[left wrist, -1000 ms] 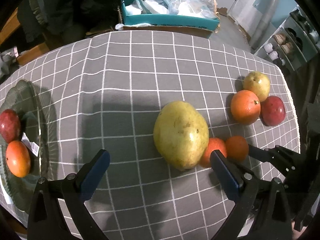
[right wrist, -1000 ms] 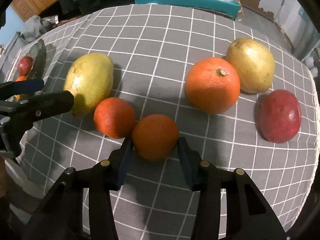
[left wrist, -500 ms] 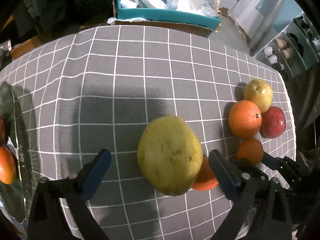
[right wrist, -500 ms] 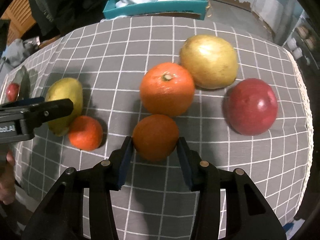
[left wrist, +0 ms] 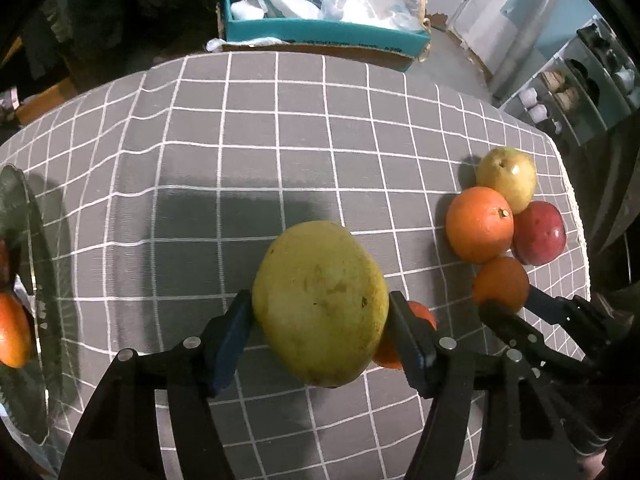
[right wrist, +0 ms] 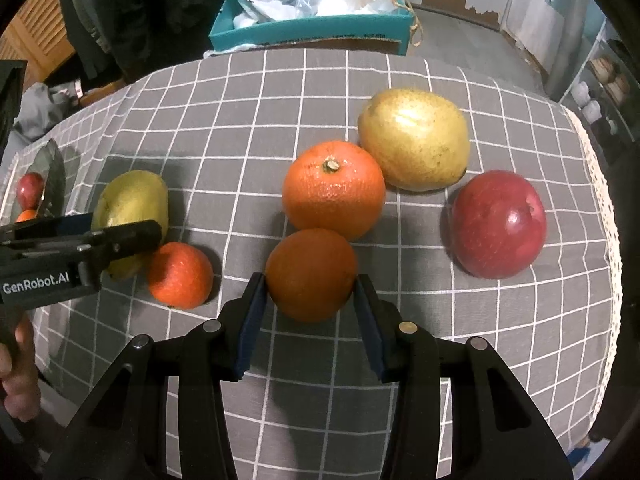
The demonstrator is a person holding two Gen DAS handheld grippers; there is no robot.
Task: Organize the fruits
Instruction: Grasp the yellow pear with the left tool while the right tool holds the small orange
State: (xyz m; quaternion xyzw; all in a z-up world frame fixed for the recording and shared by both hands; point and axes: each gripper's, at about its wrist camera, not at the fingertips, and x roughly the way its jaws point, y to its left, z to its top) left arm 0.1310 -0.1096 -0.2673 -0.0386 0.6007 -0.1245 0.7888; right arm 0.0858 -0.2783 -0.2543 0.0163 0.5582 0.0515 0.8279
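Note:
A large yellow-green mango (left wrist: 320, 300) lies on the grey checked tablecloth (left wrist: 280, 140). My left gripper (left wrist: 320, 306) is closing on it, and both blue pads touch its sides. My right gripper (right wrist: 310, 300) is shut on a small orange (right wrist: 311, 276), just in front of a big orange (right wrist: 334, 188). A yellow pear (right wrist: 414, 140) and a red apple (right wrist: 500, 224) lie beside the big orange. A second small orange (right wrist: 180, 274) rests against the mango, half hidden in the left wrist view. A glass plate (left wrist: 24, 240) at the far left holds an orange-red fruit (left wrist: 12, 336).
A teal box (left wrist: 320, 36) of plastic bags stands beyond the table's far edge. Shelves (left wrist: 580, 80) stand at the far right. The cloth's lace edge (right wrist: 600, 200) marks the right rim, close to the apple. A person's hand (right wrist: 16, 372) holds the left gripper.
The left jaws went from wide open to closed around the mango. The right gripper carried its small orange away from the other small orange, over to the big orange.

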